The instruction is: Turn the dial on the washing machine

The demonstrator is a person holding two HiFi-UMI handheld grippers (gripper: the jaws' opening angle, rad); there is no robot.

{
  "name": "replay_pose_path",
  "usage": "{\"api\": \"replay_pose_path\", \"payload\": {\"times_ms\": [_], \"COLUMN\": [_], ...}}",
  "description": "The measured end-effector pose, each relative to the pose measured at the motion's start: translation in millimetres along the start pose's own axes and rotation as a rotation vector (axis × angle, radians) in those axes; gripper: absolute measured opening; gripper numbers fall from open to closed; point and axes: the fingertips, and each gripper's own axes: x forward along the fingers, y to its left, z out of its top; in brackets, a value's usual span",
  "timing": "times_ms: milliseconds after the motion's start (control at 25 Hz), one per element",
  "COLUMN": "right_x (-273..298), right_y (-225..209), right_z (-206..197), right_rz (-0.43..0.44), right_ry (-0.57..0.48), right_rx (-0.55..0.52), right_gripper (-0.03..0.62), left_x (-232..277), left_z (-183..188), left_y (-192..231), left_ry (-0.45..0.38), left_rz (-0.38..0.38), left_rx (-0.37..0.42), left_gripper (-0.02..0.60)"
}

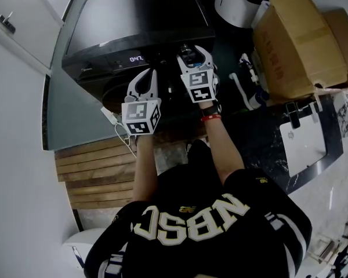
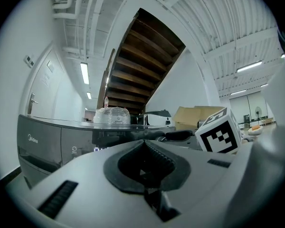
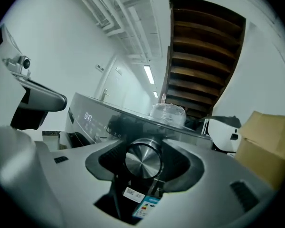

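Dial, a round brushed-metal knob on the front panel of the dark washing machine, sits right between the jaws of my right gripper; the ribbed pads press against its sides, so this claw is closed on the knob; stickers on the machine's front show just below it.

From the head view the knob itself is hidden behind my right gripper; the machine's lit display glows on the panel to the knob's left.

My left gripper hangs in front of the machine, left of the display and clear of the panel; its jaw tips meet, with nothing between them.

On top of the machine rests a clear plastic-wrapped bundle; behind the machine a dark wooden staircase rises; to the machine's right stand a white appliance and a cardboard box; in front of the machine, at its left, lie wooden slats.
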Motion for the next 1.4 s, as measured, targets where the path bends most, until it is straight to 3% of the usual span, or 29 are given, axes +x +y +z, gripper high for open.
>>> {"api": "replay_pose_path", "payload": {"times_ms": [520, 600, 760, 840, 1400], "right_x": [0.4, 0.0, -1.8, -2.0, -1.0], "right_y": [0.6, -1.8, -13.0, -15.4, -15.5], "right_z": [0.5, -0.8, -8.2, -9.8, -10.7], "right_rz": [0.007, -0.007, -0.052, -0.056, -0.041], "right_ry": [0.001, -0.011, -0.072, -0.078, -0.061], "right_rx": [0.006, 0.066, 0.338, 0.407, 0.421], "right_gripper": [0.239, 0.241, 0.241, 0.241, 0.241], "left_x": [7.5, 7.9, 6.4, 5.4, 6.6], "left_z": [-3.0, -4.2, -4.6, -4.9, -3.6], "left_y": [-9.2, -8.5, -6.2, -4.9, -6.0], "left_ry": [0.005, 0.007, 0.005, 0.005, 0.0], "left_rz": [-0.013, -0.011, -0.007, -0.004, -0.015], "left_rx": [-0.009, -0.013, -0.019, -0.02, -0.023], "left_gripper": [0.014, 0.014, 0.014, 0.014, 0.014]}}
